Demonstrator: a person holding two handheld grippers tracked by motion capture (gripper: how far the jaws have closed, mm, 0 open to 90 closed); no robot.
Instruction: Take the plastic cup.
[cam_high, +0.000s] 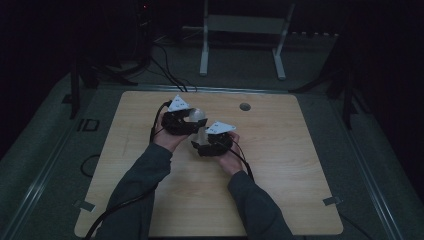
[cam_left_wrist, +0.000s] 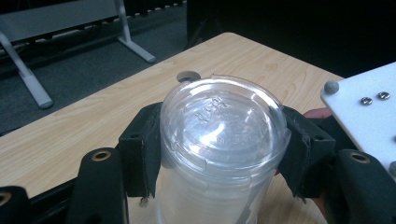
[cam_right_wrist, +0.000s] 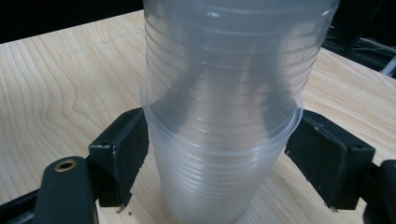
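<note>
High view: 2 hands met over the middle of the worktop (cam_high: 280, 165), nearer its far edge, each carrying a gripper.
Left gripper (cam_left_wrist: 219, 154): jaws pressed on both sides of the clear cup stack (cam_left_wrist: 219, 140), close to its closed end, which pointed toward the far edge.
Right gripper (cam_right_wrist: 219, 158): jaws stood either side of the same stack at a rim; the left pad touched it, while a narrow gap showed at the right pad, so I cannot tell if it gripped.
Cup stack: nested plastic cups, lifted off the worktop between the 2 grippers.
Grommet hole (cam_high: 244, 106): near the far edge, beyond the stack.
</note>
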